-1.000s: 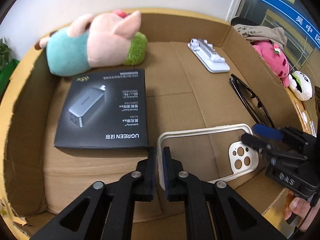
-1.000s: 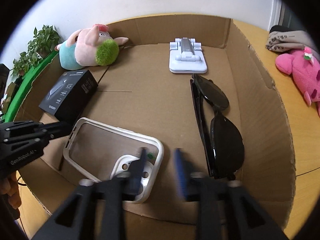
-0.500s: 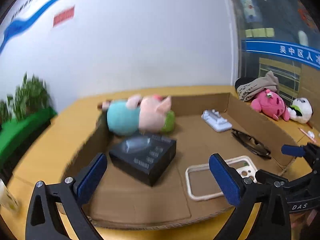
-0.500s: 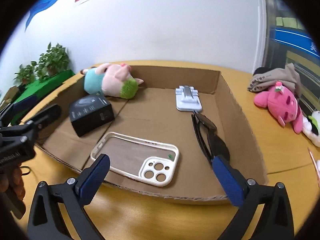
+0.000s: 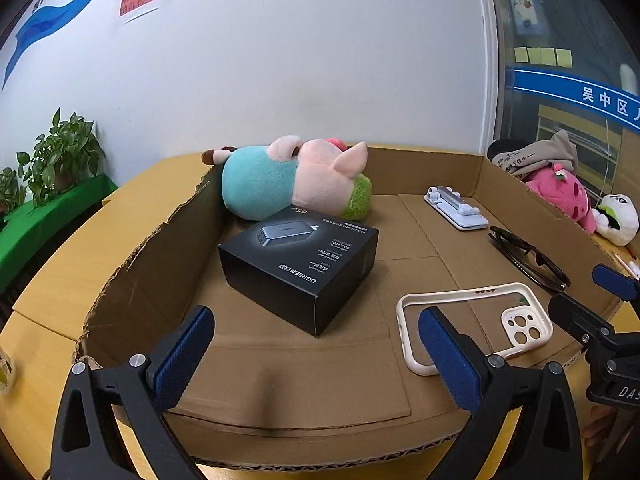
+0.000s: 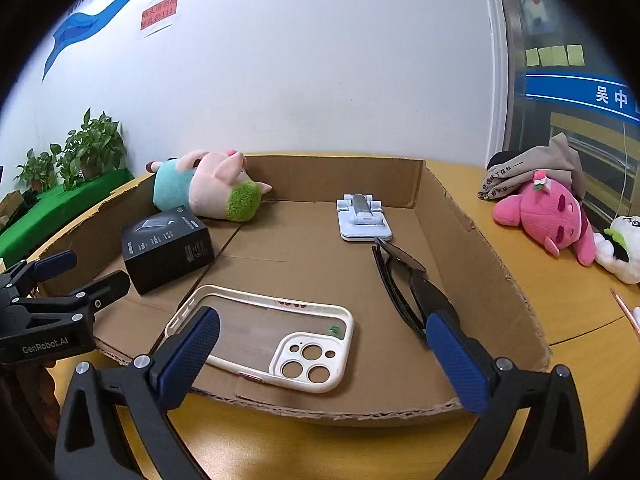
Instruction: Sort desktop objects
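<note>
Left gripper (image 5: 316, 344) at the near edge of the cardboard tray (image 5: 152, 276), jaws spread wide, recently opening, nothing between them. Right gripper (image 6: 322, 344) likewise wide, left jaw recently opening too, over the near end of the phone case (image 6: 260, 328) without touching it, right jaw near the sunglasses (image 6: 404, 280). "GenRobot.AI" readable on the left gripper's body in the right wrist view; "DA" and a cut-off letter on the right gripper's body in the left wrist view.

In the tray, on the yellow worktop (image 6: 568, 300):
- Black box (image 5: 300, 268), left of centre, printed "UGREEN" with Chinese characters beside it, "65W" on the far face, a picture of a grey charger on top; smaller print unreadable.
- Plush pig (image 5: 288, 176) lying against the far left wall, just behind the box.
- White phone stand (image 6: 362, 216) flat at the far side, right of centre.
- Sunglasses folded, near the right wall, far tip just beside the stand.
- Cream phone case lying flat near the front, camera holes toward the right.

Outside the tray, right: pink plush (image 6: 548, 220), panda plush (image 6: 620, 248), a grey cloth (image 6: 536, 168) with handwritten-style Chinese text. On the wall: red sign (image 6: 158, 14), characters too small to read; blue band with white "吴中" at far right; yellow sticky notes (image 6: 554, 55) above it. Potted plants (image 6: 92, 148) at far left.
</note>
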### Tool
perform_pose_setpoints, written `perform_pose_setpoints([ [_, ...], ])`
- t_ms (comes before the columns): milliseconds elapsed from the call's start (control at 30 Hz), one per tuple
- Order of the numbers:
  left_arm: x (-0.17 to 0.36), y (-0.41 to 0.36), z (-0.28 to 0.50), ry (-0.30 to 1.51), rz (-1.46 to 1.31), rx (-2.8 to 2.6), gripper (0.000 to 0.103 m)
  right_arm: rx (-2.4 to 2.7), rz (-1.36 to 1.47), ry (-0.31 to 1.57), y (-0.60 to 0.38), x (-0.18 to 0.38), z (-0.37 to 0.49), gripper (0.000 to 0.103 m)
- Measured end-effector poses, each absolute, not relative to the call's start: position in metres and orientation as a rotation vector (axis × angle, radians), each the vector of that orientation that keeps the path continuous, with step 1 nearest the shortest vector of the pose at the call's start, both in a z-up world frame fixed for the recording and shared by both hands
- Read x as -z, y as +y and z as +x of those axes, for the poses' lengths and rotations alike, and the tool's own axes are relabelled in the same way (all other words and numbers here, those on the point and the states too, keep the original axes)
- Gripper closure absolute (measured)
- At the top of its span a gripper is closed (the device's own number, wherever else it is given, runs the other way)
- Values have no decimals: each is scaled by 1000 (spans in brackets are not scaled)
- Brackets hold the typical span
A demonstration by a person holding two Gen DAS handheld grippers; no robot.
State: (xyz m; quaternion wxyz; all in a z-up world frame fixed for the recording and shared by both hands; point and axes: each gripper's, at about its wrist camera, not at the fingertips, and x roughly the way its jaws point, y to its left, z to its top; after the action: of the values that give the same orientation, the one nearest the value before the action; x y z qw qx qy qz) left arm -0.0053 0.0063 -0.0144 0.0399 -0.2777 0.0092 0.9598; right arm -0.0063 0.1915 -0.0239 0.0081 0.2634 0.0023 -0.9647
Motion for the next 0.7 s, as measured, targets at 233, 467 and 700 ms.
perform_pose_setpoints([
  [233,15,4,-1,20,-876,-2912,0,3004,833,14,191,25,-4,0],
  [467,15,4,-1,20,-876,-2912,0,3004,834,14,191,24,-4,0],
  [700,15,4,-1,20,-876,-2912,0,3004,834,14,191,24,-4,0],
])
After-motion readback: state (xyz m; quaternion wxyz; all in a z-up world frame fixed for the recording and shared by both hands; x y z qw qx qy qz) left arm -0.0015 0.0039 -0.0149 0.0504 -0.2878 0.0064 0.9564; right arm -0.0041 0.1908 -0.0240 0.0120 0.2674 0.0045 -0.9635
